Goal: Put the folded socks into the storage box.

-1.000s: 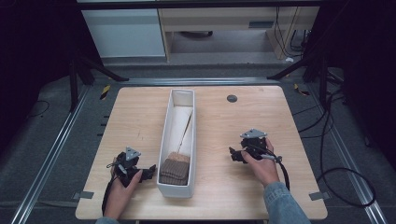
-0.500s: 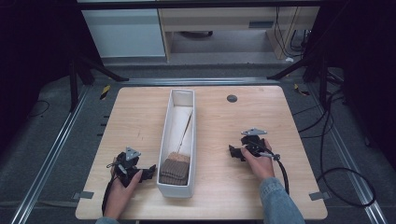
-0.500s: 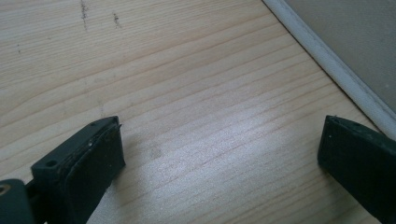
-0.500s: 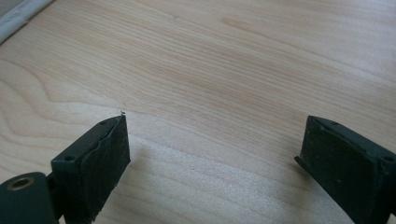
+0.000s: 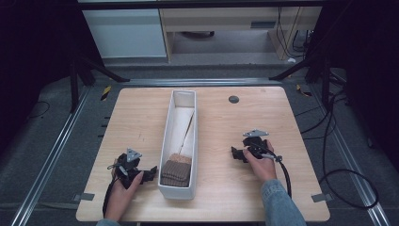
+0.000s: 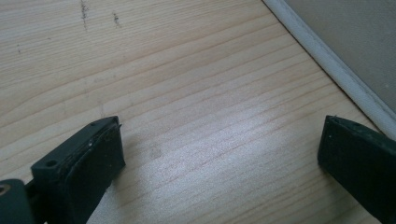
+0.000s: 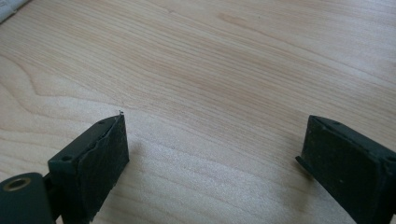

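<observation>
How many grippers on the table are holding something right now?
0. The left gripper sits open beside the white bin, the right gripper open on the bare table; both gripper views show wood between the jaws.

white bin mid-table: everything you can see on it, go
The white bin is a long, narrow open-top trough, plastic by its look, standing upright along the table's middle, short ends near and far. At its near end lies a brown ribbed knitted piece; farther in, a thin stick leans. The left gripper sits close beside it; contact unclear.
</observation>
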`<state>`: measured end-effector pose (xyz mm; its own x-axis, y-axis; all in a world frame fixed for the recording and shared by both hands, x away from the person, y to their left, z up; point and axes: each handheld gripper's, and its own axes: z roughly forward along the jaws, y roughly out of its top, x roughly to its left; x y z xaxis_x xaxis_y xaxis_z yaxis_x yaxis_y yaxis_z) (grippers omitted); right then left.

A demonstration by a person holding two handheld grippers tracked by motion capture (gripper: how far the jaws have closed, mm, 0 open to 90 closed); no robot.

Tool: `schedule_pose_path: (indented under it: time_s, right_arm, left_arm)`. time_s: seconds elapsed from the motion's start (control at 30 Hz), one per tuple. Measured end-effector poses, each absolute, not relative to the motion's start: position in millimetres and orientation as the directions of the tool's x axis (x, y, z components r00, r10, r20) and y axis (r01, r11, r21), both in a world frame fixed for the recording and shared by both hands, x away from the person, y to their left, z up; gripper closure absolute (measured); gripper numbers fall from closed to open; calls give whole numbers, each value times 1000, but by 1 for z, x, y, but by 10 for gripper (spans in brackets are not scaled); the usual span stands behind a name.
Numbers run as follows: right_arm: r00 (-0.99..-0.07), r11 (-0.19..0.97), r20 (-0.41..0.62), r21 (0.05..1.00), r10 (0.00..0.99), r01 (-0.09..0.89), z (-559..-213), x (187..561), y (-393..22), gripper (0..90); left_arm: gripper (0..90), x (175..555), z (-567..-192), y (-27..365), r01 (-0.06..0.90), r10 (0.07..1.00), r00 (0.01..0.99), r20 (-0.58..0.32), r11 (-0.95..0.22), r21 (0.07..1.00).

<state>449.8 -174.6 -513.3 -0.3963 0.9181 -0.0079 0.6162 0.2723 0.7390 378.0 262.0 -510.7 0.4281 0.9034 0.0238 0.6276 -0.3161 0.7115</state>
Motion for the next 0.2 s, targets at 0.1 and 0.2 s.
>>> schedule_pose_path:
  time_s: [0.1,0.2]
  right_arm:
    - [-401,276,-7,737,916,617,-513,448,-177,65]
    - [-385,267,-6,731,923,628,-514,447,-179,28]
  left_arm:
    - [0,378,-511,262,628,904,427,24,-316,712]
    - [0,378,-511,262,628,904,427,24,-316,711]
